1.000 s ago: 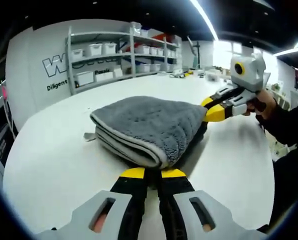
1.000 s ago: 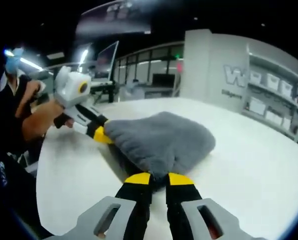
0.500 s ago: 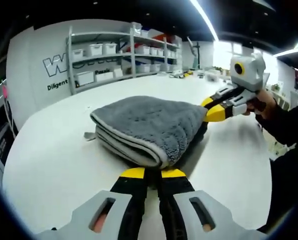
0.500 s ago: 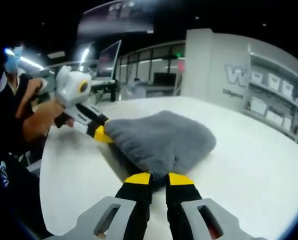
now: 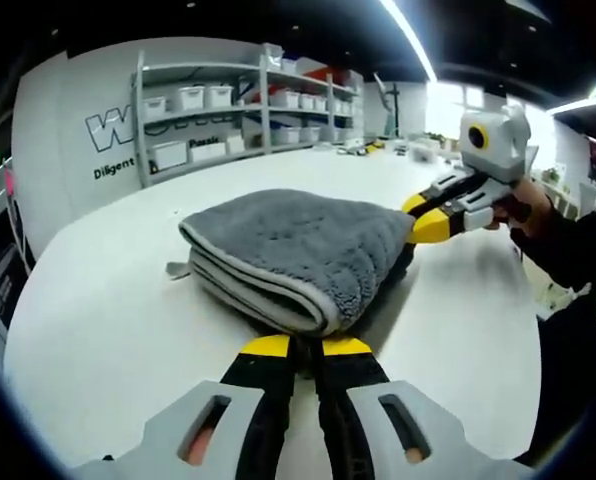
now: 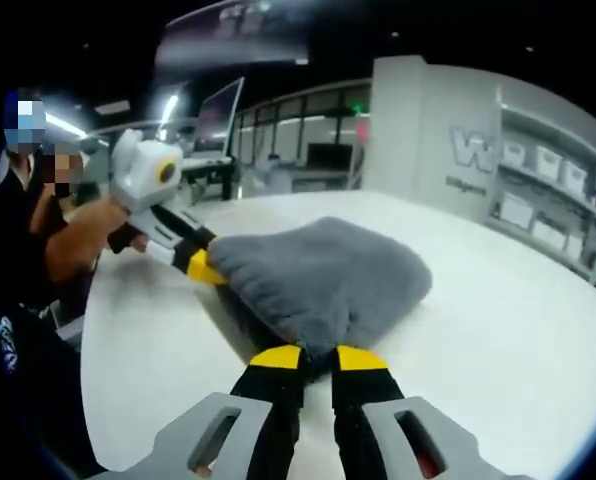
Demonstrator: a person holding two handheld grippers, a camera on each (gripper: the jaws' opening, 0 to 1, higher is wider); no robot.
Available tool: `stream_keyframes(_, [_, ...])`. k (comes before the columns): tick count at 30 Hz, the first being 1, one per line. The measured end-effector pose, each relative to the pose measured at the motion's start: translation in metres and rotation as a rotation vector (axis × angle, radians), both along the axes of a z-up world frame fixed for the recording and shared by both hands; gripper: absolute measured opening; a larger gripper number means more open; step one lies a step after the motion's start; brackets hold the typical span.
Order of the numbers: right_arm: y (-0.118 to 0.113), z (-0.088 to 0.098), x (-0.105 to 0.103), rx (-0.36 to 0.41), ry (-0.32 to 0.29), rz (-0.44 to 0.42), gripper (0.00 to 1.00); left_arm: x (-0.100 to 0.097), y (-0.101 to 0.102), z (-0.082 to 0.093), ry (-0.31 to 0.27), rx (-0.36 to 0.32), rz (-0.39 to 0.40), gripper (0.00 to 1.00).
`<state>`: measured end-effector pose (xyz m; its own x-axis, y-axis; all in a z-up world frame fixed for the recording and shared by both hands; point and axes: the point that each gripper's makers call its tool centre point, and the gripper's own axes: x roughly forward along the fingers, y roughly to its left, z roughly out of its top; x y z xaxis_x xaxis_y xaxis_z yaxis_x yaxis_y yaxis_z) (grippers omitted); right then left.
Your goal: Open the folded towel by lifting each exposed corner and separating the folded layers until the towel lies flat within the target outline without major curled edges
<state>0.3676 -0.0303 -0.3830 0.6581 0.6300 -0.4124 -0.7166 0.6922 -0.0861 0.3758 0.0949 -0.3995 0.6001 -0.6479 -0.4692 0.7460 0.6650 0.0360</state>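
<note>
Towel (image 5: pixel 293 250), grey and folded in layers, sits on the white table (image 5: pixel 98 330). Left gripper (image 5: pixel 306 347) is pinched shut on the towel's near edge. Right gripper (image 6: pixel 316 357) is pinched shut on another edge. A person's hand (image 6: pixel 98 225) holds the left gripper. Shelves (image 5: pixel 228 110) stand by the wall.

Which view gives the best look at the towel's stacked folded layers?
The left gripper view: the towel turns its folded edge toward that camera, so the stacked layers and pale trim show. The right gripper view shows the towel mostly as a smooth grey top, its layers hidden. Each gripper, left and right, grips a towel corner.
</note>
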Motion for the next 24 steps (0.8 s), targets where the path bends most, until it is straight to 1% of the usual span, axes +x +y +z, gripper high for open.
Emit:
stream_keyframes(17, [0.0005,0.0003,-0.007,-0.004,0.001,-0.001,0.05,-0.0048,0.0001,0.0002,-0.001,0.005,-0.002,0.06])
stream_keyframes(24, [0.0004,-0.0003,-0.0065,0.003,0.005,-0.001,0.05,-0.0049,0.0006,-0.0004,0.0,-0.005,0.004,0.06])
